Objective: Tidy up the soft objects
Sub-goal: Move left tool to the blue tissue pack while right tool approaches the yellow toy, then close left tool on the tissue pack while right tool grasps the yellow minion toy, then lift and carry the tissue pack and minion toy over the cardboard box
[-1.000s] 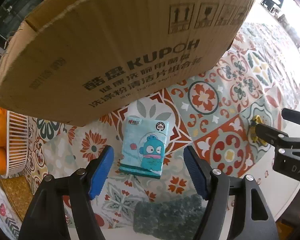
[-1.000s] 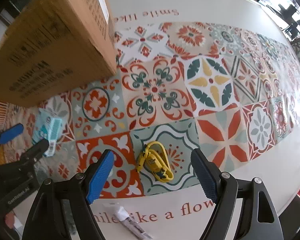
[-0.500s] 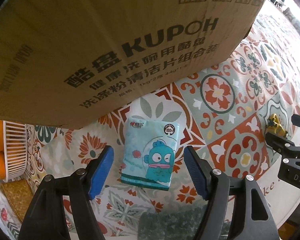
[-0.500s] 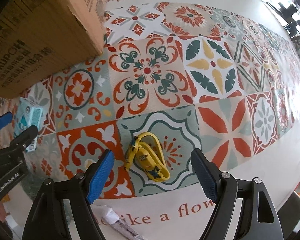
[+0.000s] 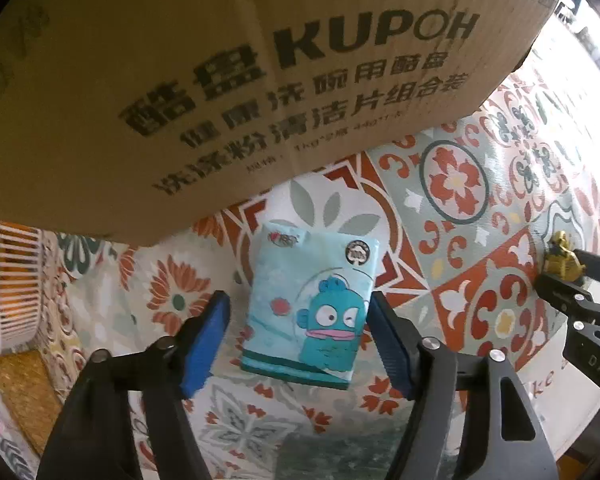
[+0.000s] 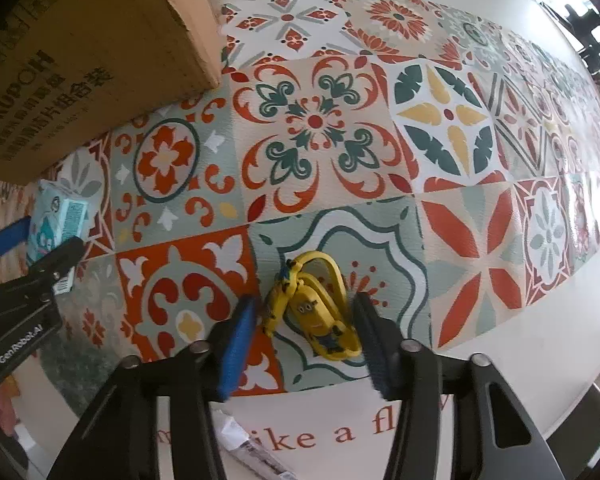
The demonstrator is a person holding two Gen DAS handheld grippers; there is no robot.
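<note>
1. Tissue pack (image 5: 310, 312): teal, cartoon fish print, round "100%" seal; lies flat on the counter (image 6: 480, 92), between the spread pads of the left claw (image 5: 300, 340), untouched.
2. Yellow minion toy (image 6: 314, 312): lies near the counter's front edge, between the open pads of the right claw (image 6: 300, 340).
3. Cardboard box (image 5: 220, 80): printed "KUPOH"; stands just behind the pack.
4. Patterned cloth: reads "Smile like"; open surface to the right.
5. White basket (image 5: 14, 284): oranges, far left.
</note>
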